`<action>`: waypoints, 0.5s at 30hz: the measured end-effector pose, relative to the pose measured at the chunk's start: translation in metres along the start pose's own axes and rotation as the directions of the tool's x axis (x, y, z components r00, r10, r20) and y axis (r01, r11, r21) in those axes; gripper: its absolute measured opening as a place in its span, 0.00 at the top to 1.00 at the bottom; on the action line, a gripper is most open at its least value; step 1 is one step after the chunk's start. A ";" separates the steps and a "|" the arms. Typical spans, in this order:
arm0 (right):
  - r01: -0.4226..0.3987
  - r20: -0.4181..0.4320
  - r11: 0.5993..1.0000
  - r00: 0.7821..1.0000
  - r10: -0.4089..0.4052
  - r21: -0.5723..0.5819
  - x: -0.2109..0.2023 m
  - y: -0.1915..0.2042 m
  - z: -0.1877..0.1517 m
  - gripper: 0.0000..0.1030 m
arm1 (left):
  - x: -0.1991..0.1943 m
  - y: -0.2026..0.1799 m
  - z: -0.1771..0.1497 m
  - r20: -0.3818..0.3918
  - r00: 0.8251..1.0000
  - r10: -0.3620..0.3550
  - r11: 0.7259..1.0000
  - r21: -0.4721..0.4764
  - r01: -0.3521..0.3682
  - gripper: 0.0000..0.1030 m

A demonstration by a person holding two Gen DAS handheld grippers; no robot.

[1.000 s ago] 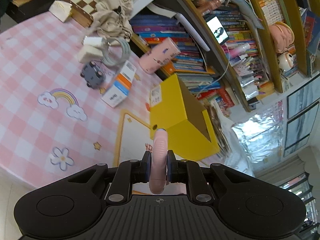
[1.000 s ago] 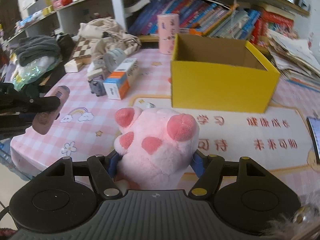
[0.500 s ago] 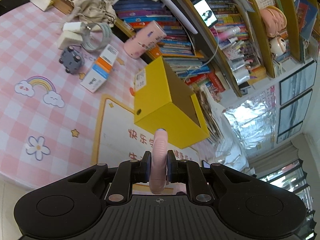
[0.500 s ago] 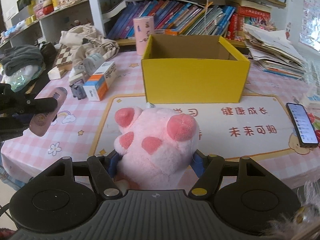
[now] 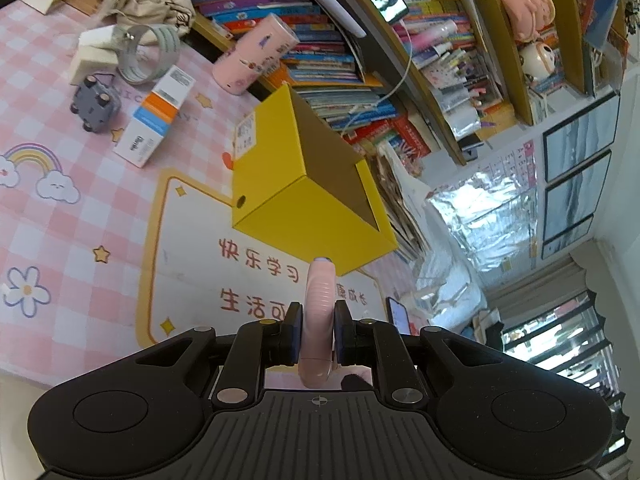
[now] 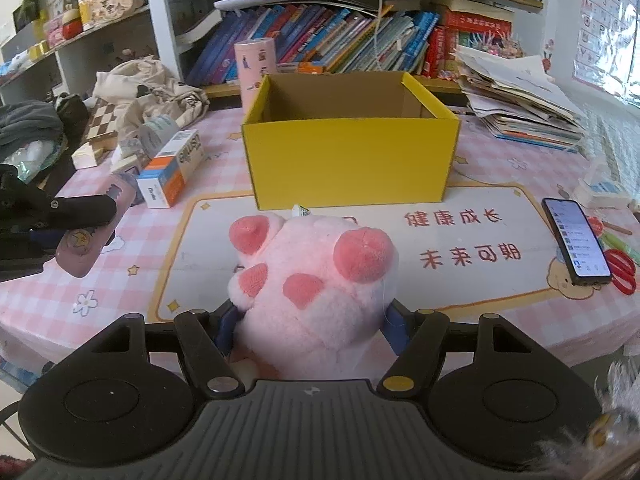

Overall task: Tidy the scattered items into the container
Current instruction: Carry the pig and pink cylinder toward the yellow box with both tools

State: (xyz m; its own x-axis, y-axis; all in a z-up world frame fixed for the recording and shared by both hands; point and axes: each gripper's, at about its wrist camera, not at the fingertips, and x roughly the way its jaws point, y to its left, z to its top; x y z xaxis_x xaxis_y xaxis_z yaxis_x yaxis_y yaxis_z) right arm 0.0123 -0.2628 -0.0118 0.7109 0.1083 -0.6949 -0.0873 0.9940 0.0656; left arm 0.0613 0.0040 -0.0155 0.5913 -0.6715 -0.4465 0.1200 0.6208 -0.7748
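Your left gripper (image 5: 316, 334) is clamped tight on a slim pink case (image 5: 319, 316) — blue pads pressing its narrow sides, its rounded tip poking out ahead toward the near corner of the yellow box (image 5: 280, 184). From the right wrist view you can see that same pink case (image 6: 90, 236) at the left edge, hanging above the pink checked tablecloth (image 6: 120, 280), its flat face showing a small sticker.

Your right gripper (image 6: 312, 324) has its jaws spread wide around a pink plush paw (image 6: 316, 280), and both pads are sunk into the fur; the darker pink toe pads face up at the camera. The paw sits over the white desk mat (image 6: 460, 248) with red characters, just in front of the yellow box (image 6: 348, 160).

The box stands open at the top, brown cardboard inside, and what you can see of its inside looks bare; the floor is hidden behind the front wall. It rests on the far edge of the mat, upright.

To the left of the box, on the tablecloth, lies an orange, blue and white carton (image 5: 154, 118), with a small grey gadget (image 5: 94, 106) just beside it and a roll of tape (image 5: 148, 54) behind. A pink cylinder (image 6: 256, 72) stands upright behind the box's left corner. Off to the right on the mat, a phone (image 6: 576, 240) lies face up with its screen lit — red scissors (image 6: 620, 268) right beside it.
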 end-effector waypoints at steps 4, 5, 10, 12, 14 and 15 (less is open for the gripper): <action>0.012 -0.002 1.000 1.000 -0.012 0.012 0.000 -0.007 -0.001 0.35 | 0.009 -0.004 0.000 -0.018 1.000 -0.010 1.000 0.005 0.010 0.86; 0.014 -0.002 1.000 1.000 -0.014 0.014 0.000 -0.008 -0.001 0.35 | 0.011 -0.006 0.000 -0.022 1.000 -0.013 1.000 0.007 0.013 0.86; 0.015 -0.003 1.000 1.000 -0.015 0.019 0.004 -0.016 0.001 0.35 | 0.020 -0.011 0.001 -0.033 0.999 -0.016 1.000 0.010 0.016 0.86; 0.014 -0.004 1.000 1.000 -0.013 0.018 0.005 -0.019 0.003 0.35 | 0.025 -0.013 0.002 -0.036 0.999 -0.017 1.000 0.009 0.017 0.86; 0.012 -0.006 1.000 1.000 -0.012 0.016 0.008 -0.022 0.004 0.35 | 0.029 -0.015 0.002 -0.038 0.999 -0.017 1.000 0.010 0.017 0.86; 0.011 -0.007 1.000 1.000 -0.010 0.015 0.009 -0.024 0.005 0.35 | 0.031 -0.016 0.003 -0.039 0.999 -0.016 1.000 0.010 0.016 0.86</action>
State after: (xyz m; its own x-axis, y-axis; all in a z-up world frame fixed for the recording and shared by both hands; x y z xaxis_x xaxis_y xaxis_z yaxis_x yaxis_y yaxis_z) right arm 0.0241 -0.2851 -0.0161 0.7070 0.0978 -0.7004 -0.0691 0.9952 0.0692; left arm 0.0802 -0.0255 -0.0162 0.5578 -0.6966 -0.4512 0.1379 0.6138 -0.7773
